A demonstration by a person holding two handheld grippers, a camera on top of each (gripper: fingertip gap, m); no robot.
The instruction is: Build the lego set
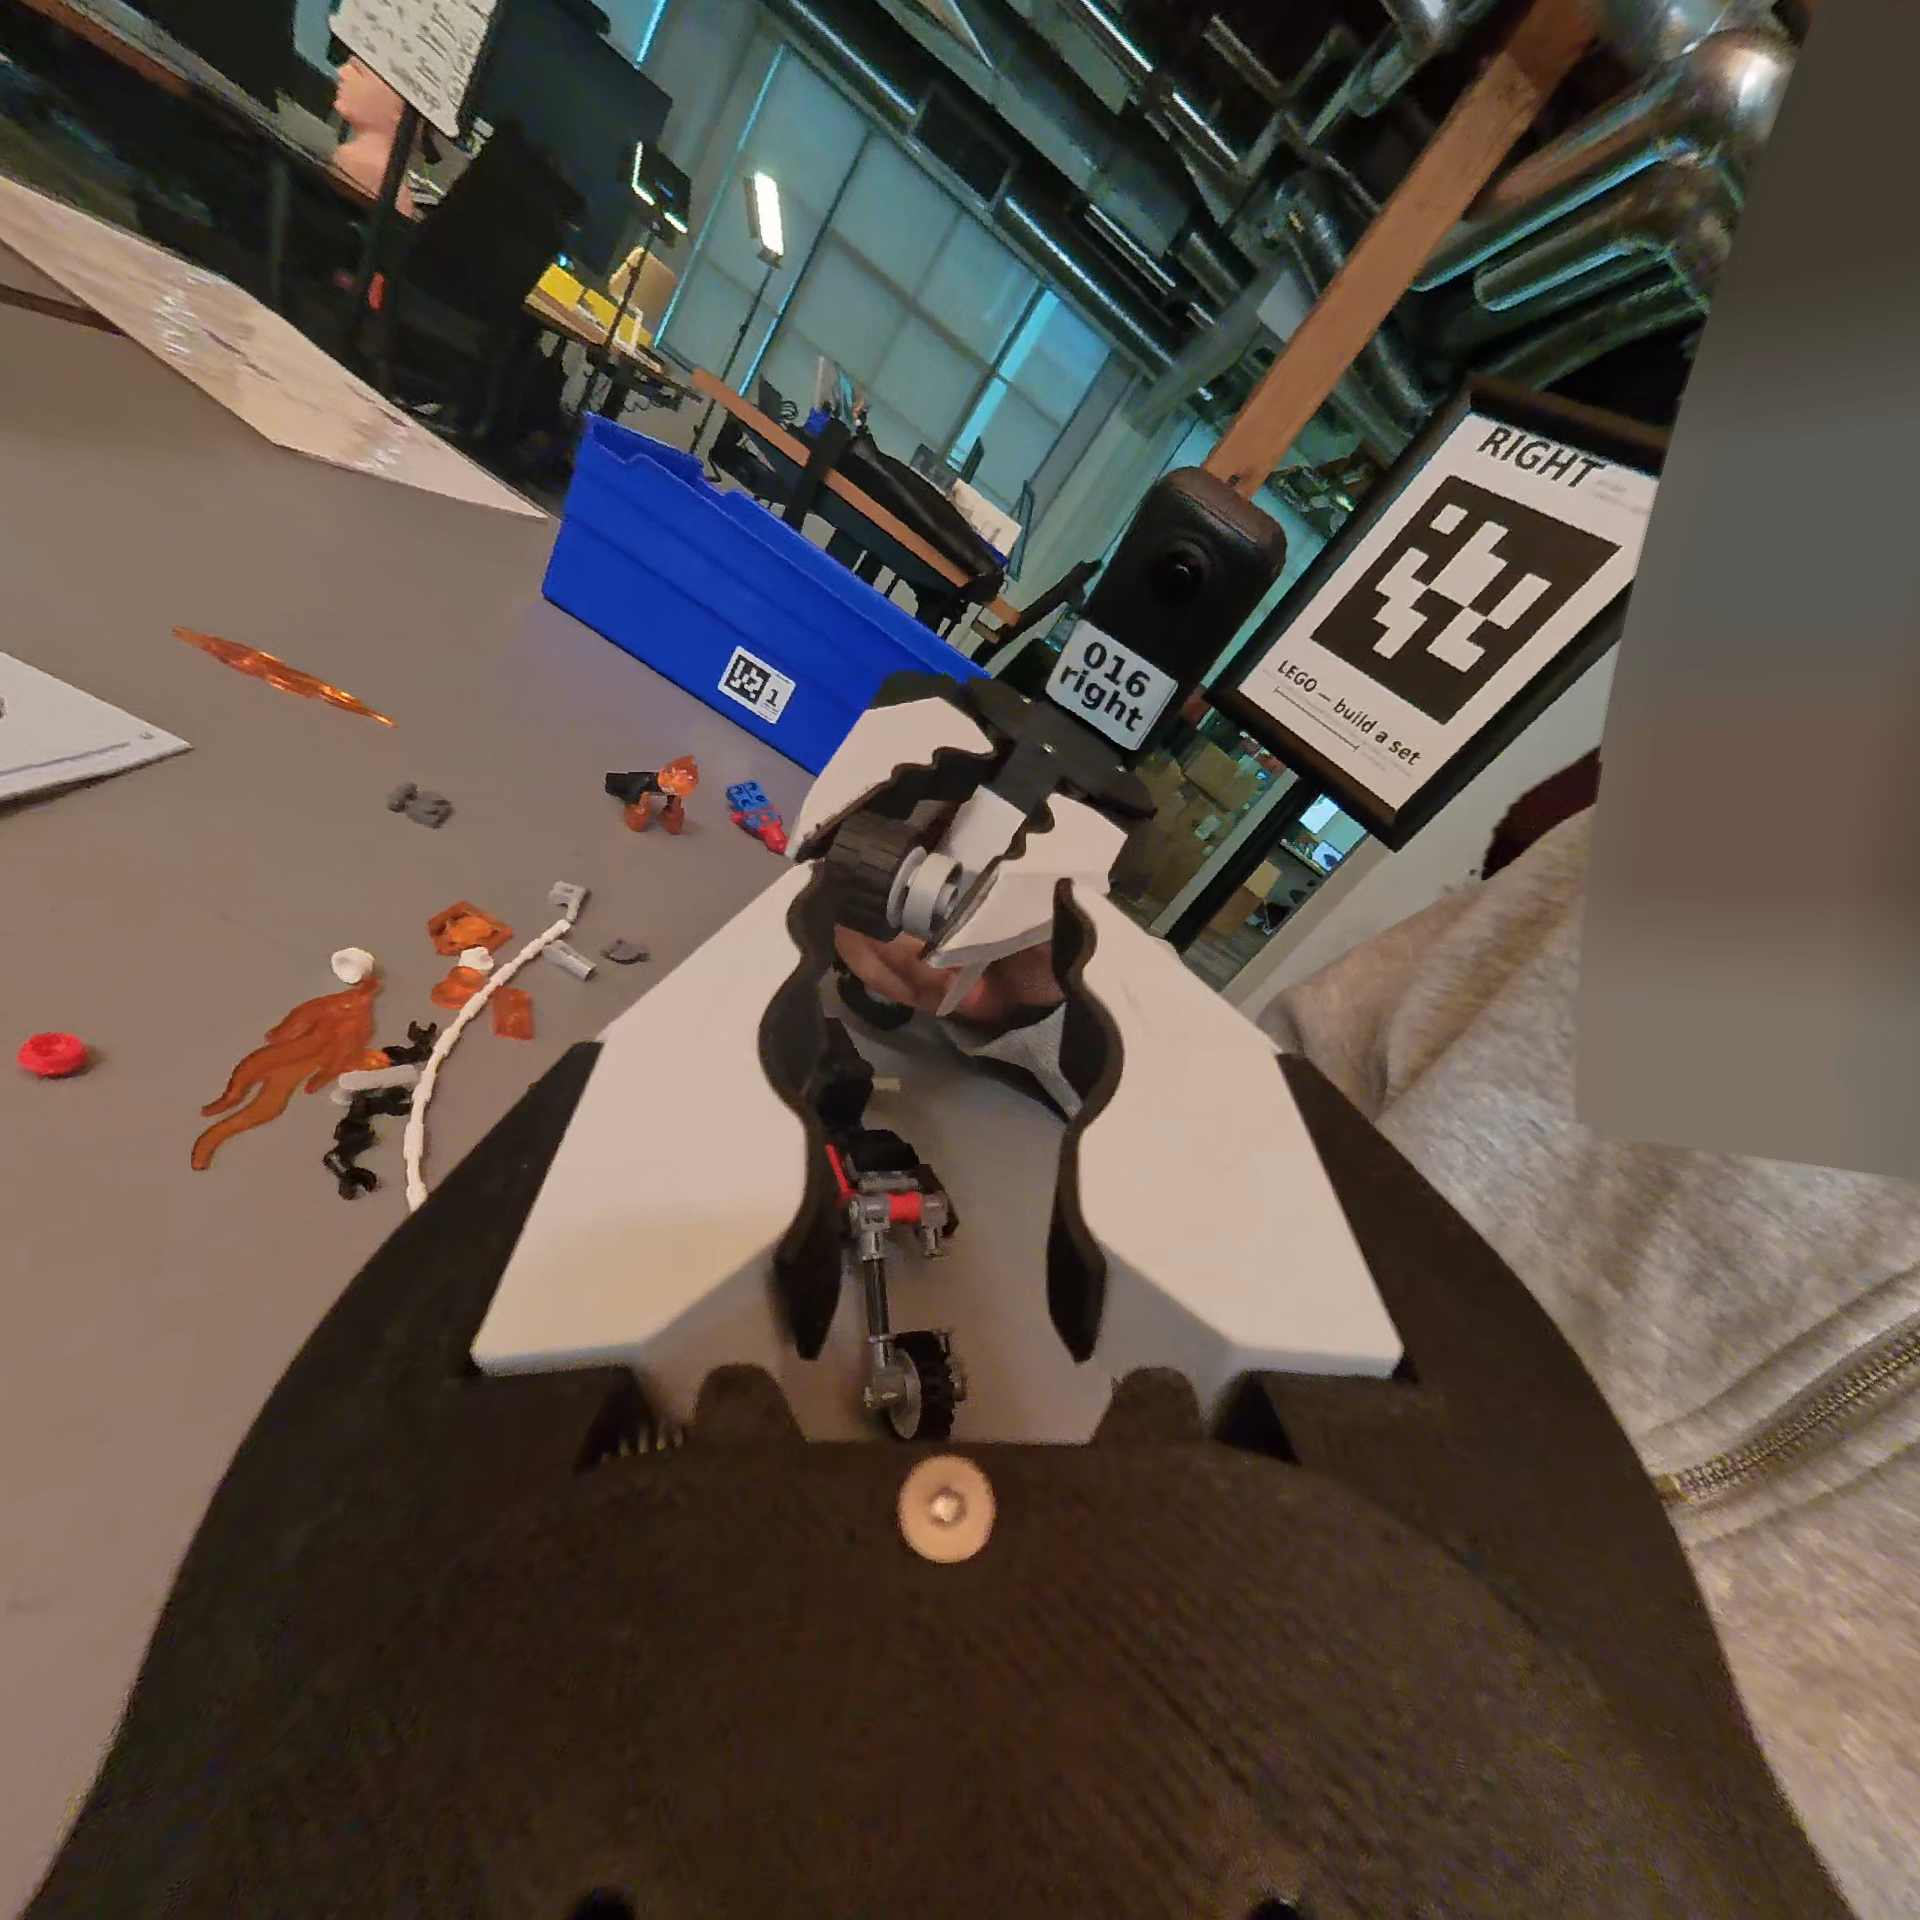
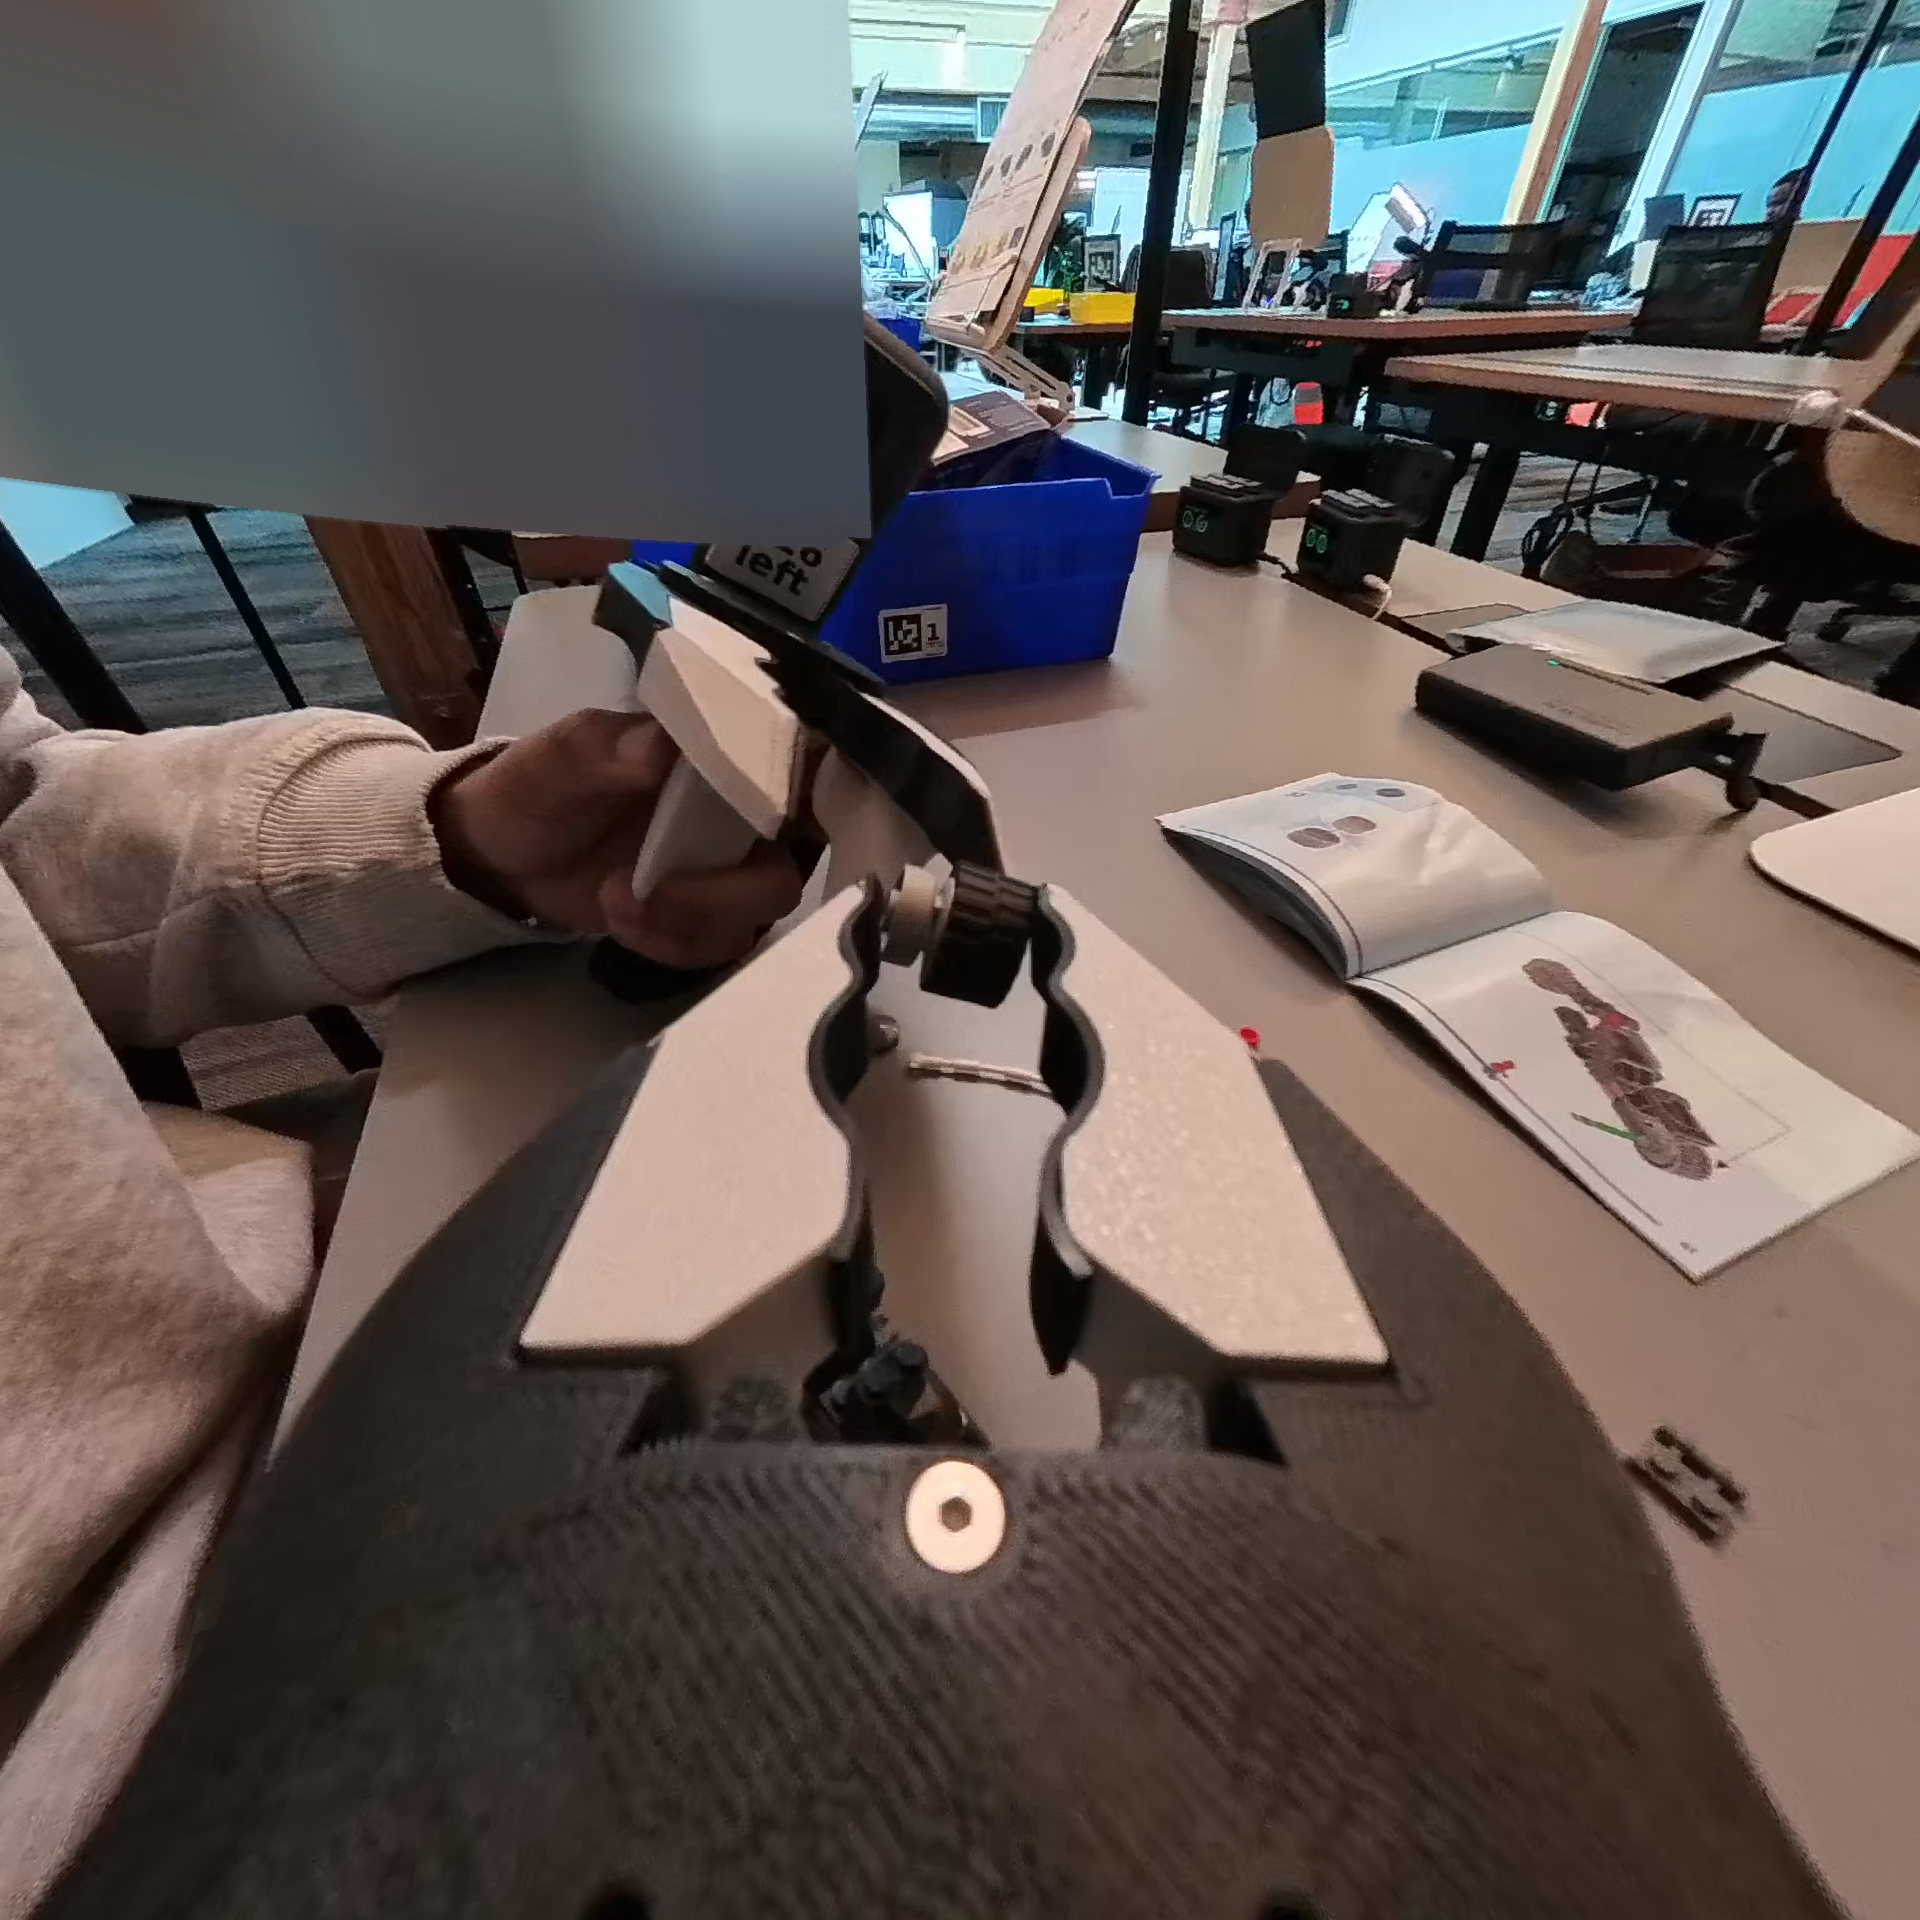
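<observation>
Gripping a ribbed black wheel (image 2: 980,948) with a grey hub at its fingertips, the right gripper (image 2: 961,940) is clamped on it above the counter (image 2: 1299,748). Facing it, the left gripper (image 1: 930,987) is holding a small black, grey and red bike frame (image 1: 883,1184) far back between its fingers, pressed against the left finger's wavy black pad, with a thin grey fork and a little spoked wheel (image 1: 920,1382) hanging toward the camera; its fingertips are standing apart, and whether the right pad is touching the frame cannot be told. The two grippers are meeting tip to tip, the wheel just beyond the left one's fingertips.

Loose pieces are lying on the matte grey counter: clear orange flames (image 1: 296,1060), a long orange shard (image 1: 281,675), a bumpy white whip (image 1: 457,1049), a black curly chain (image 1: 364,1132), a red round stud (image 1: 52,1055), small grey bits (image 1: 421,802) and a blue-and-red lump (image 1: 756,810). An open booklet (image 2: 1507,997) is lying flat, its page showing a dark bike.

A glossy blue bin (image 2: 997,582) with a square marker tag is sitting at the far edge; its contents are hidden. A black box (image 2: 1558,717) and two chargers (image 2: 1288,525) are sitting farther off. Desks, chairs and glass walls are filling the room behind.
</observation>
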